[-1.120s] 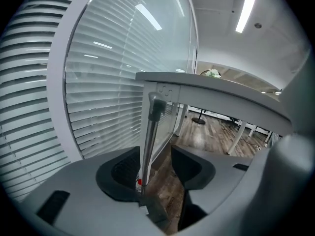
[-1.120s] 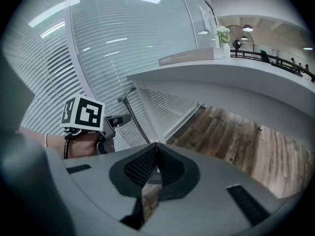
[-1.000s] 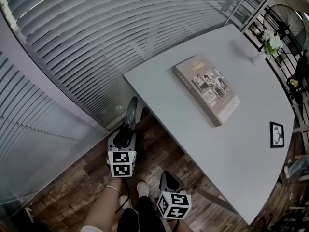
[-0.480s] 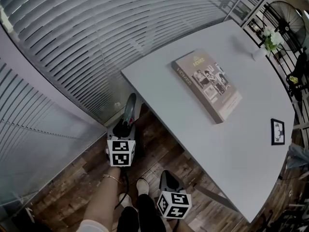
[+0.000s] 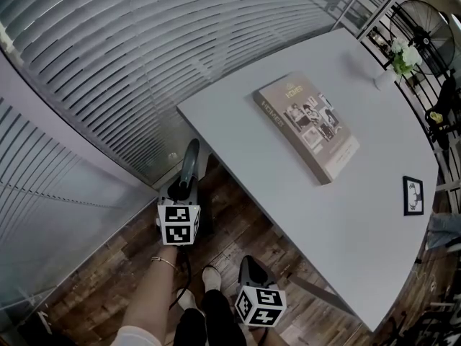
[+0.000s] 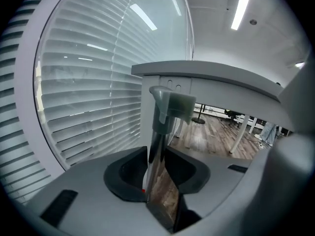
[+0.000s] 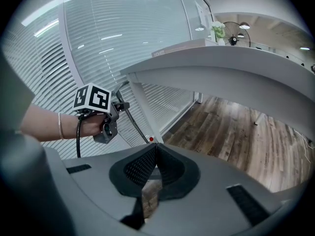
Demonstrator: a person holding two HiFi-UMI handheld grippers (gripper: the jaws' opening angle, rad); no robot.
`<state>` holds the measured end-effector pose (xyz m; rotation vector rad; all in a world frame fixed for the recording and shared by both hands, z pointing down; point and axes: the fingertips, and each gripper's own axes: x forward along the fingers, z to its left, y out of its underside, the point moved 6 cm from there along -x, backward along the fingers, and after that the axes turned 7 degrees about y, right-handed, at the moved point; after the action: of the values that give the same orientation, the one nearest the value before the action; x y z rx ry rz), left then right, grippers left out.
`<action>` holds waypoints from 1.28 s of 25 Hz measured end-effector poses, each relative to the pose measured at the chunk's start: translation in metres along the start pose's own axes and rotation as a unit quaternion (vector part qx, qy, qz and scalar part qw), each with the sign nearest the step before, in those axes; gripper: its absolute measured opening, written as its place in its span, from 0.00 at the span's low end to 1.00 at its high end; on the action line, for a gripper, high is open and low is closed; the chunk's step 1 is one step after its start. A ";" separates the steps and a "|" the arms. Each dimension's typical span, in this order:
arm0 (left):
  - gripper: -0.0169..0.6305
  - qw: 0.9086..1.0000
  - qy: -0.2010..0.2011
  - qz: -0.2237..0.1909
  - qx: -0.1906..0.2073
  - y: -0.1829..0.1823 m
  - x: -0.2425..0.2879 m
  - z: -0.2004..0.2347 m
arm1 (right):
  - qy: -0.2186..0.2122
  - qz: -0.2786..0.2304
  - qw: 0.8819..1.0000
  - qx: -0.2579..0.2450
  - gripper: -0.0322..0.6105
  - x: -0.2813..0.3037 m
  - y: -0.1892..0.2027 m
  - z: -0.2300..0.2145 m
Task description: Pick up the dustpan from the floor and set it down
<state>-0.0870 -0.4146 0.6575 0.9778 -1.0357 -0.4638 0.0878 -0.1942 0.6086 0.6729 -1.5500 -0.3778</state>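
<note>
My left hand-held gripper [image 5: 183,190] sits left of centre in the head view. Its jaws have just been closing, and its own view shows the pads pressed on either side of the dustpan handle [image 6: 158,132]. The handle is a thin upright pole with a pale grey cap on top. It stands just beside the near corner of the white counter [image 5: 360,222], in front of the slatted blinds [image 5: 144,49]. I cannot make out the pan end; it is hidden below the gripper, down by the wooden floor [image 5: 238,229]. My right hand-held gripper [image 7: 154,167] hangs at the bottom of the head view, well apart from the handle, with its jaws pressed together and nothing between them. On the counter lie a book [image 5: 308,126] and, towards the right edge of the frame, a small framed picture [image 5: 413,196].
</note>
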 end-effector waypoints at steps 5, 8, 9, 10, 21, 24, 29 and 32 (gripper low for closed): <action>0.19 1.000 -0.002 0.002 0.010 -0.002 0.000 -0.002 | 0.003 0.001 1.000 0.004 0.10 0.000 0.002 -0.001; 0.18 1.000 -0.001 0.008 0.020 -0.002 0.000 -0.003 | 0.002 0.001 1.000 0.003 0.10 0.000 0.002 0.001; 0.18 1.000 -0.002 0.009 0.024 -0.002 -0.001 -0.002 | 0.002 0.002 1.000 0.003 0.10 0.000 0.003 0.001; 0.18 1.000 -0.006 0.010 0.030 -0.002 -0.003 -0.002 | 0.001 0.002 1.000 0.003 0.10 -0.001 0.003 0.002; 0.17 0.999 -0.027 0.020 0.032 0.008 -0.024 0.000 | -0.001 0.000 1.000 -0.004 0.10 -0.005 0.003 0.007; 0.17 0.999 -0.027 0.019 0.025 0.009 -0.036 -0.002 | -0.003 -0.005 1.000 -0.007 0.10 -0.009 -0.001 0.009; 0.17 0.999 -0.021 0.023 0.035 0.009 -0.062 -0.012 | -0.005 -0.020 1.000 -0.010 0.10 -0.020 -0.012 0.013; 0.17 0.999 -0.019 0.014 0.040 -0.002 -0.083 -0.021 | -0.005 -0.030 0.999 -0.010 0.10 -0.031 -0.018 0.016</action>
<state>-0.1076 -0.3457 0.6111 1.0265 -1.1087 -0.4221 0.0747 -0.1910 0.5717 0.7041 -1.5356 -0.4424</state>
